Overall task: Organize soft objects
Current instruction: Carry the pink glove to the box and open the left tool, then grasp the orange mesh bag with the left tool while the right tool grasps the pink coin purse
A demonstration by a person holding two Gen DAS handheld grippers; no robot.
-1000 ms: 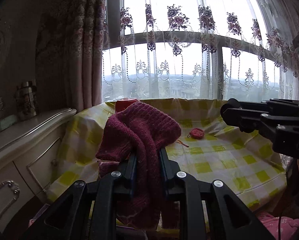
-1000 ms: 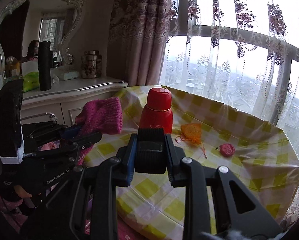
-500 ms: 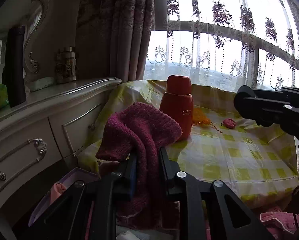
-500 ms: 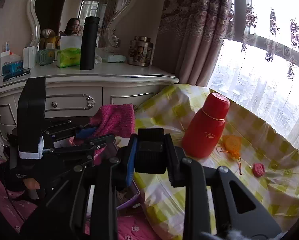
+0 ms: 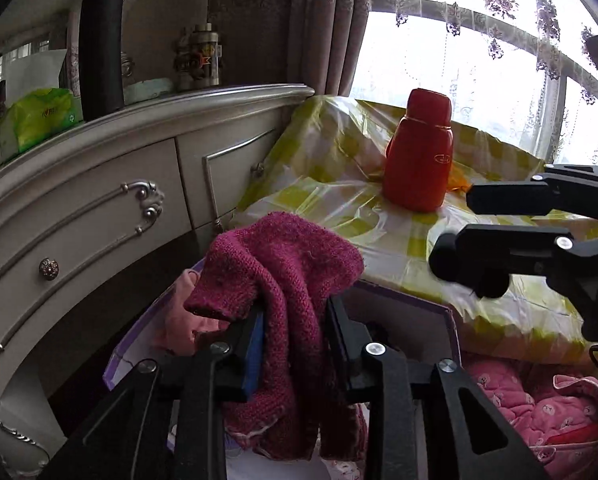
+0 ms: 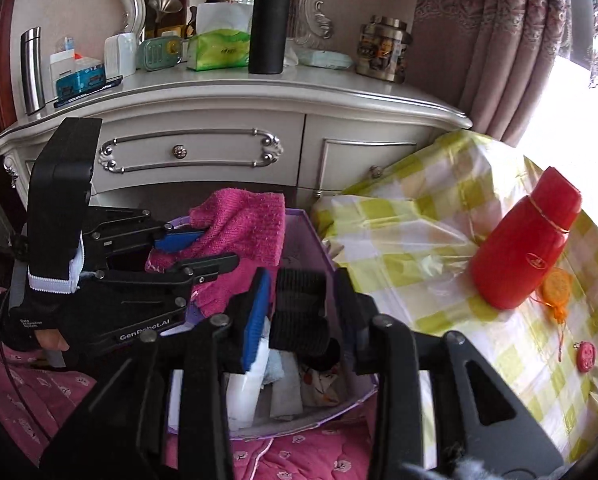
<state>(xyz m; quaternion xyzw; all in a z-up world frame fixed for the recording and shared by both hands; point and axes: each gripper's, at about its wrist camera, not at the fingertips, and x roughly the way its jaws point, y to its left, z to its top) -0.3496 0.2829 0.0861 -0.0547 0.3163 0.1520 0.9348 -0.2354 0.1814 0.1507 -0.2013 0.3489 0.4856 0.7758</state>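
- The knitted garment [image 5: 287, 280] was magenta-pink.
- The flask [image 6: 523, 248] was red with a thin gold ring.
- The tablecloth [image 6: 411, 232] was checked yellow-green and white.
- The box [image 6: 307, 224] had purple walls.
- The quilt [image 6: 311, 456] was pink with small printed motifs.
- The dresser [image 6: 227, 120] was cream with silver trim.
- The tall bottle [image 6: 269, 16] was black.

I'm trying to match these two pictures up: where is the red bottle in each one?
Left wrist view: the red bottle stands upper right of centre, on the yellow checked tablecloth.
Right wrist view: the red bottle leans at the right edge, on the same cloth.
Shared landmark: the black flask on the dresser.
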